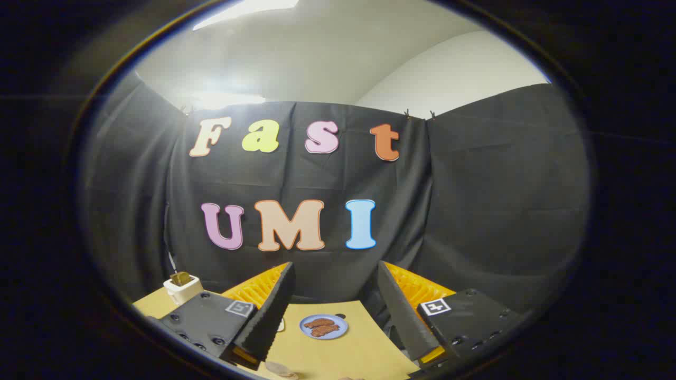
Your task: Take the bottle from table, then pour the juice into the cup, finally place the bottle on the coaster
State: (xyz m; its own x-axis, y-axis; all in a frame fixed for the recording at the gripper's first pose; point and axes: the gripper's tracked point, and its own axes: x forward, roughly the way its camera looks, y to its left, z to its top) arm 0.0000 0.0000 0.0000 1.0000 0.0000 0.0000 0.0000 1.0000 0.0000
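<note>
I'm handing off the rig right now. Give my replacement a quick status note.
Gripper: open, holding nothing, fingers spread above the tan table.
Between the fingers, on the table: a blue plate with brown food pieces.
Beyond the left finger: a white toaster with toast at the table's edge.
Bottle, cup and coaster: not located from here.
Done: nothing evident.
Left: find and take the bottle, pour into the cup, set it on the coaster.

black cloth [475,200] drapes the booth behind a tan table [364,348], white wall [454,74] and bright ceiling light [248,10] above.

recording booth: black cloth wall [475,211], tan table [364,343]
</note>
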